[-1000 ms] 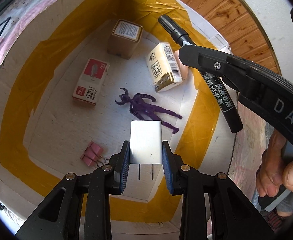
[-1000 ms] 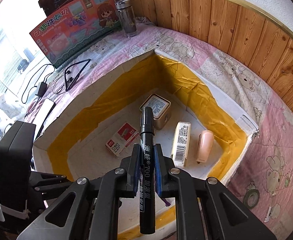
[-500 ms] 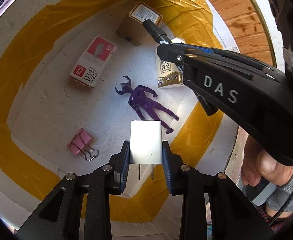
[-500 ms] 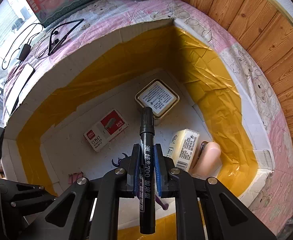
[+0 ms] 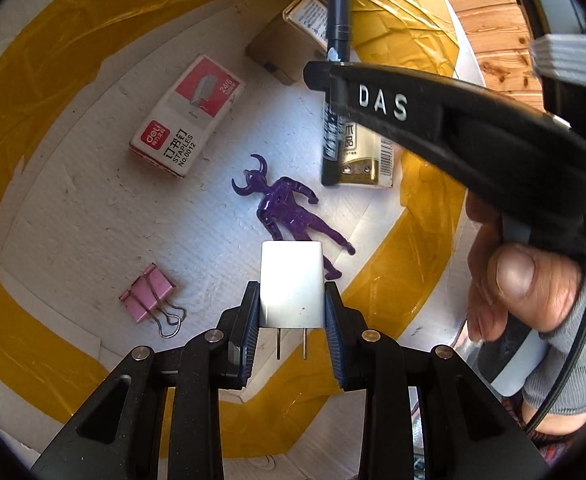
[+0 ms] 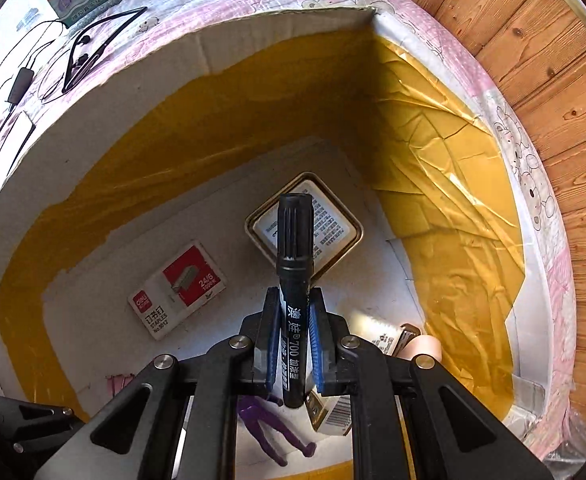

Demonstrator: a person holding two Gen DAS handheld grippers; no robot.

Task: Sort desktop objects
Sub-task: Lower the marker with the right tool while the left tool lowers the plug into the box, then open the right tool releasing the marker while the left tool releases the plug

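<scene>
Left gripper is clamped on a white charger, prongs facing the camera, over the box floor beside the pink binder clip and purple figure. It is best lowered onto the bare patch between clip and staple box before release. Right gripper is closed on a black marker, above the tin; room near the taped right wall looks tight, so free floor toward the middle should be chosen.
</scene>
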